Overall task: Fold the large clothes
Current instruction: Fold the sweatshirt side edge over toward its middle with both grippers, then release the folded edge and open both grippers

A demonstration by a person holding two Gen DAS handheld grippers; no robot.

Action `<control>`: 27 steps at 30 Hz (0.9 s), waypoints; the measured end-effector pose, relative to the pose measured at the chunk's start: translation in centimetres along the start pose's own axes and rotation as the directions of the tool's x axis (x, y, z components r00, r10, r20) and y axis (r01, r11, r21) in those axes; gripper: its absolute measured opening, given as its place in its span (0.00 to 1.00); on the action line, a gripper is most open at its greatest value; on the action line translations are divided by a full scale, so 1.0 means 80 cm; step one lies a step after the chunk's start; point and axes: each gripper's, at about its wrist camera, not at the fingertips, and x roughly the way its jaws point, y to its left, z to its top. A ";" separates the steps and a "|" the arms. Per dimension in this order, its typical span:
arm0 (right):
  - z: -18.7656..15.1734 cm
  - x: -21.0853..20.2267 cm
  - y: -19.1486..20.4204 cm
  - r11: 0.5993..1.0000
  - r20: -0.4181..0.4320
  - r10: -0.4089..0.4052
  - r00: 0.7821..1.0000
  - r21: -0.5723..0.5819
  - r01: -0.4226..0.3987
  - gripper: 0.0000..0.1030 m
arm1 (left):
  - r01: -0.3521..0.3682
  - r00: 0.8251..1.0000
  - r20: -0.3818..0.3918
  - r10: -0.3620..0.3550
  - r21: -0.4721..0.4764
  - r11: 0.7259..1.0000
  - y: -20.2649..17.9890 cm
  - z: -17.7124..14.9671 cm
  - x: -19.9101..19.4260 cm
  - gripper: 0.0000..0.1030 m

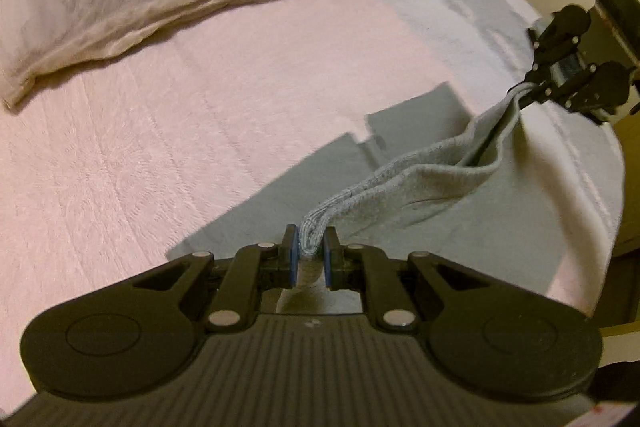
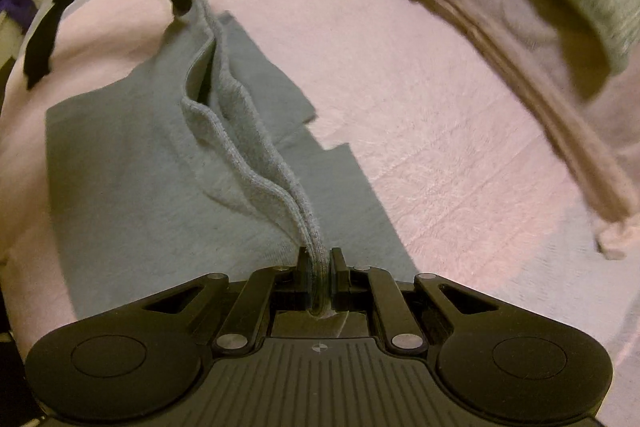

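Left wrist view: left gripper (image 1: 310, 259) pinching grey garment (image 1: 420, 183) hem between closed pads; right gripper (image 2: 320, 281) likewise clamping opposite end. Fabric sagging between jaws over pink bedcover (image 1: 160, 147). Advisable: keeping hem taut, lowering both ends evenly.

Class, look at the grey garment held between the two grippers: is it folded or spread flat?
Neither: the grey garment hangs by one edge, pinched by the left gripper and right gripper, sagging in ripples.
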 end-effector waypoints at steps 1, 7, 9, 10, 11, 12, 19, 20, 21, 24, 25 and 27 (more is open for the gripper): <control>0.001 0.014 -0.010 1.000 -0.011 0.018 1.000 0.018 -0.018 0.04 | -0.005 1.000 -0.011 0.005 -0.014 1.000 0.007 0.005 0.014 0.09; -0.006 0.094 -0.061 0.991 -0.012 0.076 0.997 0.115 -0.074 0.06 | -0.035 0.996 -0.080 0.030 -0.062 0.997 0.044 0.011 0.094 0.09; -0.013 0.107 -0.072 0.984 0.012 0.060 0.998 0.169 -0.061 0.17 | -0.041 0.995 -0.094 0.033 -0.078 0.996 0.055 0.006 0.114 0.10; -0.018 0.109 -0.077 0.979 0.031 0.040 0.999 0.201 -0.046 0.23 | -0.044 0.995 -0.097 0.035 -0.091 0.995 0.059 0.004 0.120 0.10; -0.025 0.109 -0.082 0.970 0.056 0.024 0.998 0.240 -0.036 0.27 | -0.045 0.995 -0.095 0.035 -0.104 0.994 0.062 0.001 0.123 0.10; -0.032 0.106 -0.087 0.959 0.079 0.004 0.997 0.281 -0.026 0.35 | -0.044 0.996 -0.086 0.034 -0.121 0.992 0.066 -0.003 0.125 0.11; -0.072 0.039 -0.079 0.860 0.162 -0.224 0.961 0.496 0.117 0.43 | -0.199 0.980 -0.050 0.193 -0.227 0.953 0.091 -0.020 0.091 0.13; -0.076 0.025 -0.064 0.855 0.202 -0.222 0.954 0.511 0.091 0.43 | -0.193 0.981 -0.030 0.192 -0.251 0.949 0.092 -0.025 0.078 0.13; -0.079 0.016 -0.049 0.852 0.239 -0.206 0.949 0.520 0.054 0.43 | -0.185 0.982 -0.006 0.191 -0.269 0.945 0.088 -0.029 0.065 0.13; -0.082 0.013 0.003 0.845 0.320 -0.104 0.942 0.527 -0.086 0.43 | -0.134 0.985 0.068 0.160 -0.285 0.949 0.059 -0.046 0.034 0.12; -0.082 0.022 0.019 0.842 0.327 -0.075 0.942 0.527 -0.116 0.43 | -0.088 0.988 0.092 0.121 -0.304 0.949 0.048 -0.054 0.031 0.13; -0.086 0.045 0.036 0.825 0.322 -0.038 0.946 0.544 -0.152 0.43 | -0.041 0.992 0.101 0.076 -0.306 0.951 0.029 -0.068 0.041 0.14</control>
